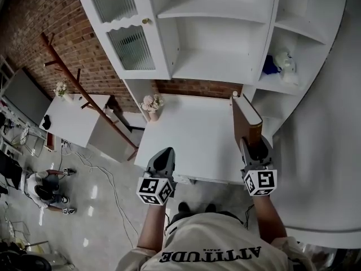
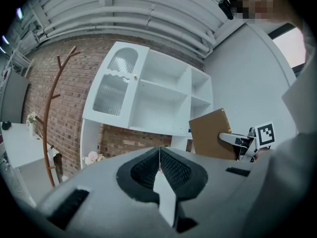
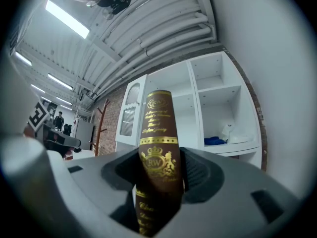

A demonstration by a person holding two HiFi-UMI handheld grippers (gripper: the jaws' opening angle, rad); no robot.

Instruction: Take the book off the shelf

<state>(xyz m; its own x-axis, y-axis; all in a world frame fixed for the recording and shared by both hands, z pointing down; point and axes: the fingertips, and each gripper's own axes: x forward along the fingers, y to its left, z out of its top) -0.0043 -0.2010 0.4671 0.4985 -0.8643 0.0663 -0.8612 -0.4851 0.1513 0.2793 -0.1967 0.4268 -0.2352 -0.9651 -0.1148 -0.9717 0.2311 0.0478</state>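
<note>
Both jaws of the left hand-held gripper (image 1: 163, 156) are pressed together, empty, above the near edge of the white desk (image 1: 192, 129). The right hand-held gripper (image 1: 251, 147) is clamped on the brown book (image 1: 247, 117), upright over the desk's right side, off the shelf (image 1: 217, 9).

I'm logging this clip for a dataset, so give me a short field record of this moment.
left gripper: jaws together, nothing between them
right gripper: jaws clamped on the brown book
brown book: upright, gold lettering on the spine, held clear of the shelves near the right edge of the white table
shelf unit: white, two glass doors on the left; the open compartments in view are bare except for one on the right
blue item: in that right compartment, beside a white item
flower vase: at the table's back left corner
task state: book off the shelf
</note>
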